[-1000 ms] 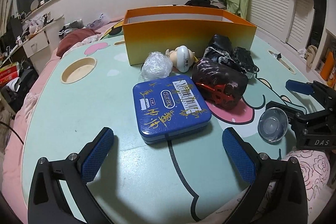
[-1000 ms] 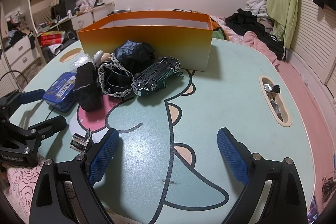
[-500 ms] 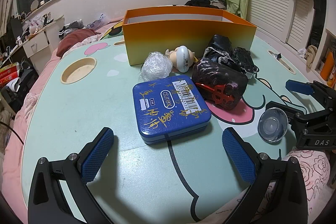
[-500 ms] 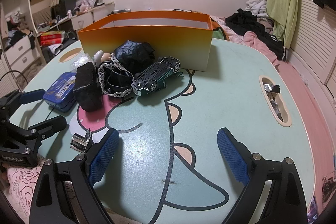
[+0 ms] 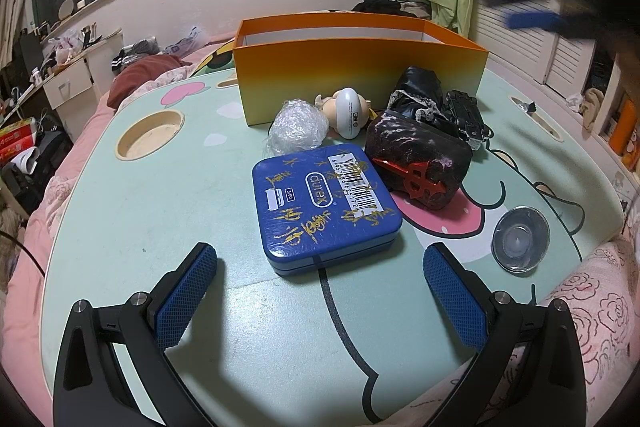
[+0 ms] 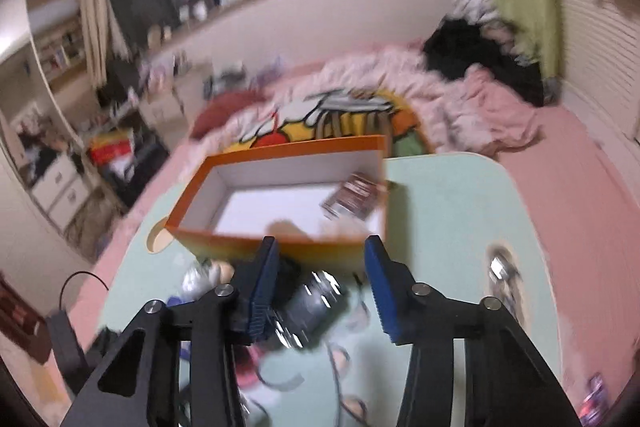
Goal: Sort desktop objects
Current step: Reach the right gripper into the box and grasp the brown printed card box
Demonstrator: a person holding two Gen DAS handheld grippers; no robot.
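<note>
Objects to sort lie bunched mid-table (image 5: 160, 227), just in front of the orange box (image 5: 360, 87), which looks like stiff card, light, open-topped. It's prob. the drop spot, not a thing to lift. One small dark packet is already inside, too blurred to name.

Blue tin (image 5: 324, 203): nearest the L gripper (image 5: 319, 259), flat, rigid, glossy lid, so likely slippery. Best to pinch across the two side walls, low down, not on the lid.

Dark pouch w/ red cross (image 5: 416, 167): touches the tin's far R corner. It's soft and will squash, so grab the bulk mid-body.

Black bag w/ lace trim (image 5: 418, 91): behind the pouch, limp, so any fold will do.

Toy car (image 5: 466, 111): beside the bag, hard, prob. some weight. Grip across the body, not the wheels.

Clear plastic wad (image 5: 296, 127): very light and crushable, needs only a gentle squeeze.

Figurine (image 5: 348, 109): small, hard, rounded, and may roll out of the pads.

Clear round disc (image 5: 520, 239): lies apart near the R edge, thin, flat on the table, so hardest to get under.

L gripper: jaws wide, empty, hovering low at the near edge.

R gripper (image 6: 321, 245): up above the box, jaws just been closing, now narrow w/ a gap. Nothing seen between the pads, tho that view is blurred.
</note>
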